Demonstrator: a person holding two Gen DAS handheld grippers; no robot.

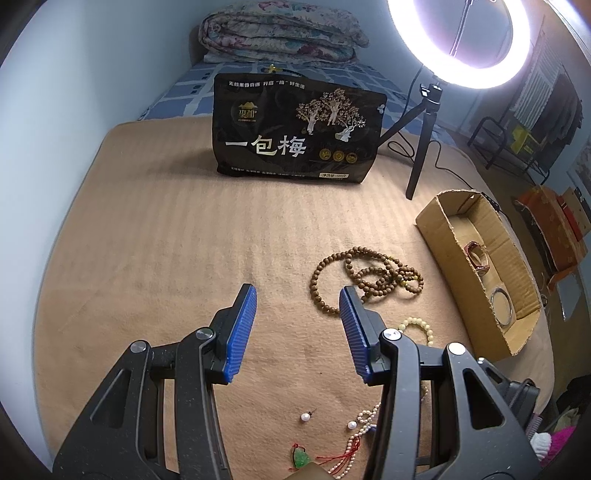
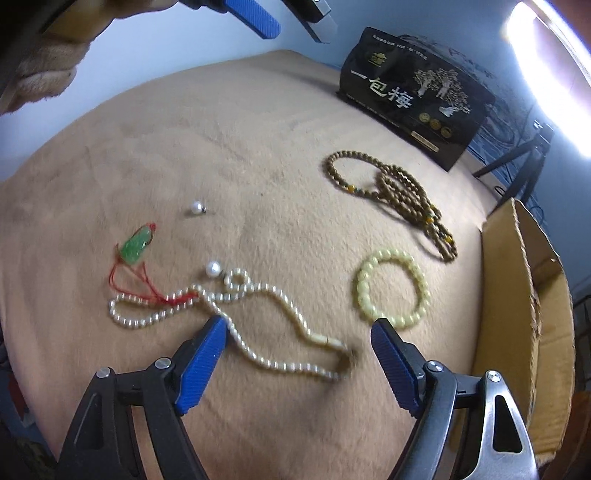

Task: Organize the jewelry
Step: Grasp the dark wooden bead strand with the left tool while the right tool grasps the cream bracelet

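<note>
Jewelry lies on a tan blanket point(image 2: 258, 147). A brown wooden bead strand point(image 2: 406, 192) lies at the back; it also shows in the left wrist view point(image 1: 369, 277). A pale yellow bead bracelet point(image 2: 391, 288), a white pearl necklace point(image 2: 258, 325), a green jade pendant on red cord point(image 2: 136, 245) and two loose pearl studs point(image 2: 197, 207) lie nearer. My right gripper point(image 2: 299, 328) is open and empty, low over the pearl necklace. My left gripper point(image 1: 297, 299) is open and empty above the blanket. A cardboard box point(image 1: 436, 225) at the right holds a reddish bangle point(image 1: 478, 256) and a metal ring point(image 1: 502, 306).
A black snack bag point(image 1: 295, 129) stands at the back of the blanket. A lit ring light on a tripod point(image 1: 421, 147) stands behind the box. A folded quilt point(image 1: 280, 33) lies far back. The box wall point(image 2: 517, 295) is close to my right gripper.
</note>
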